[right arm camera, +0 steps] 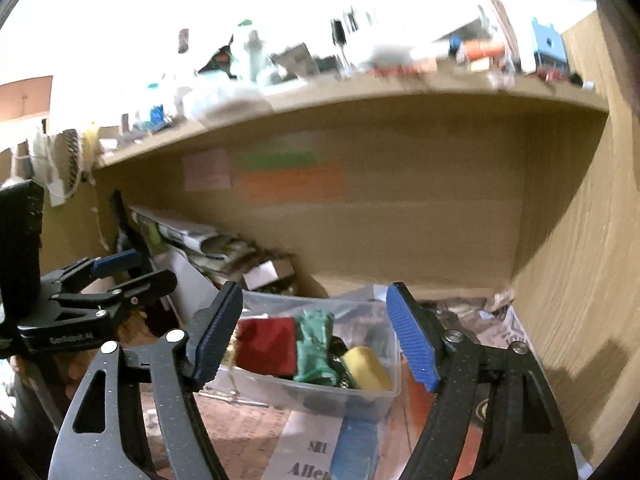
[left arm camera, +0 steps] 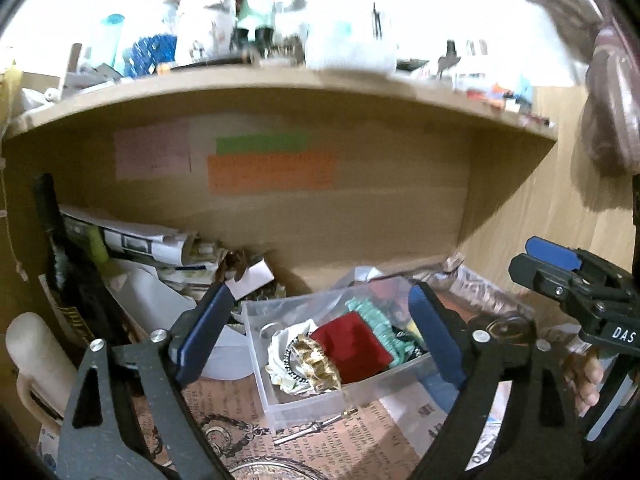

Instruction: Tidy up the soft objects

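At the far left of the left wrist view a smooth cream cylinder [left arm camera: 38, 356] stands beside a leaning pile of rolled and folded papers [left arm camera: 152, 248], crumpled and glossy, stacked against the back of a matte brown wooden desk alcove [left arm camera: 360, 216]. On that back panel sit flat rectangles of paper: a pale pink note [left arm camera: 152, 150], then a green strip [left arm camera: 262, 144] above a wider orange one [left arm camera: 272, 174].

The left gripper [left arm camera: 316, 332] has its jaws spread wide, holding nothing; its fingers [left arm camera: 204, 332] are black with ribbed blue pads. Between them, a little beyond the tips, sits a clear plastic box [left arm camera: 280, 400] with thin, straight walls, resting on printed paper [left arm camera: 240, 408] with old-style lettering. Inside the box lie the soft things: a crinkled white and gold wrapper-like bundle [left arm camera: 308, 360], a square red velvety block [left arm camera: 352, 346], and a ruffled mint-green fabric piece [left arm camera: 374, 314] behind it.

In the right wrist view the same box [right arm camera: 372, 398] also shows a rounded yellow spongy roll [right arm camera: 366, 368] at the right of the green fabric [right arm camera: 316, 346] and the red block [right arm camera: 266, 344].

The right gripper [right arm camera: 316, 336] is likewise spread open and empty, its ridged blue pads either side of the box without touching it. Crinkled clear plastic wrap [left arm camera: 480, 284] lies by the wood-grain side wall [right arm camera: 580, 280] at the far right.
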